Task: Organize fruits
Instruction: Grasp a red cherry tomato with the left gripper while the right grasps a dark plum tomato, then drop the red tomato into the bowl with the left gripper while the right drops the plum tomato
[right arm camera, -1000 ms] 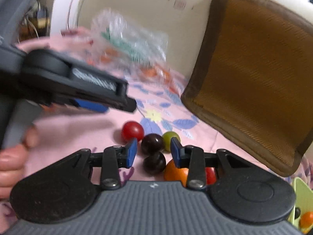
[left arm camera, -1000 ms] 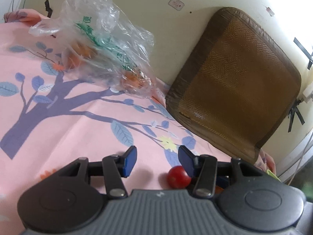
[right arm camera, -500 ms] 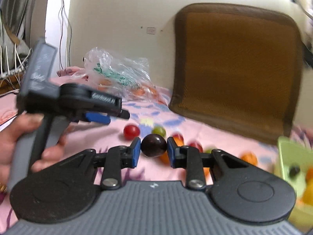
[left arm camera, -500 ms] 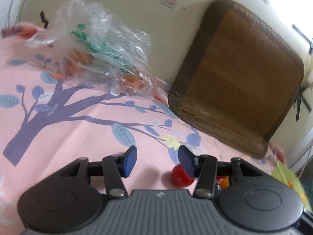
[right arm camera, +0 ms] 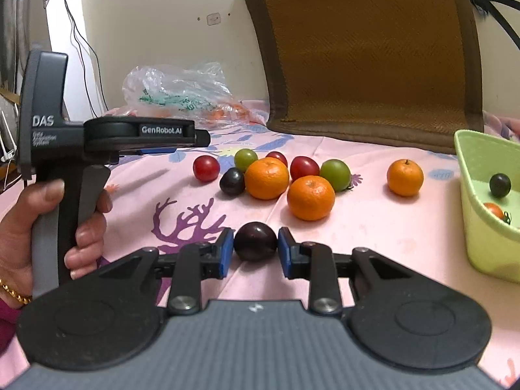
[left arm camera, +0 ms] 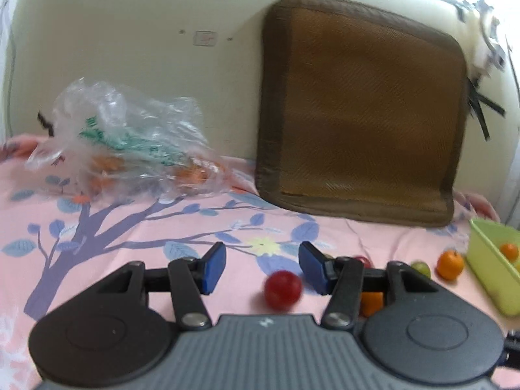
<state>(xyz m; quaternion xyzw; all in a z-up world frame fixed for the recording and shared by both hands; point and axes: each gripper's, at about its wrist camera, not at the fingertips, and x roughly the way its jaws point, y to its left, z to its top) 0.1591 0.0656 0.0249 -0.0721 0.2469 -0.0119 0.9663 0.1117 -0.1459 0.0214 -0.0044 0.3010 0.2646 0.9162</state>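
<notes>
Your right claw (right arm camera: 255, 249) is clamping a dark plum (right arm camera: 255, 241) between its blue pads, which are pressing on both sides of it; the jaws have just been closing onto it, and you are holding it just above the pink sheet (right arm camera: 373, 227), near the camera and apart from the other fruit. Beyond it a loose cluster is lying on the sheet: two oranges (right arm camera: 266, 178) touching or nearly touching, a second dark plum (right arm camera: 232, 181) against the left one, a red fruit (right arm camera: 206, 168) further left, two more red ones and two green ones (right arm camera: 335, 170) behind. A third orange (right arm camera: 405, 177) is sitting alone to the right, near the green tub (right arm camera: 477, 227). The tub is holding a dark fruit (right arm camera: 500, 185) and a small red-orange one at its near wall. Your left hand (right arm camera: 39, 227) is gripping the handle of the other tool, held off to the left above the sheet. In its own view, your left claw (left arm camera: 262, 268) is standing apart with nothing between the pads; its jaws have just been opening a little. A red fruit (left arm camera: 282, 289) is lying on the sheet below the gap, nearer the right pad, though that view is blurred. A clear plastic bag (left arm camera: 130, 149) with orange fruit inside is resting at the back by the wall, and a brown cushion (left arm camera: 357, 110) is leaning against the wall to its right.
</notes>
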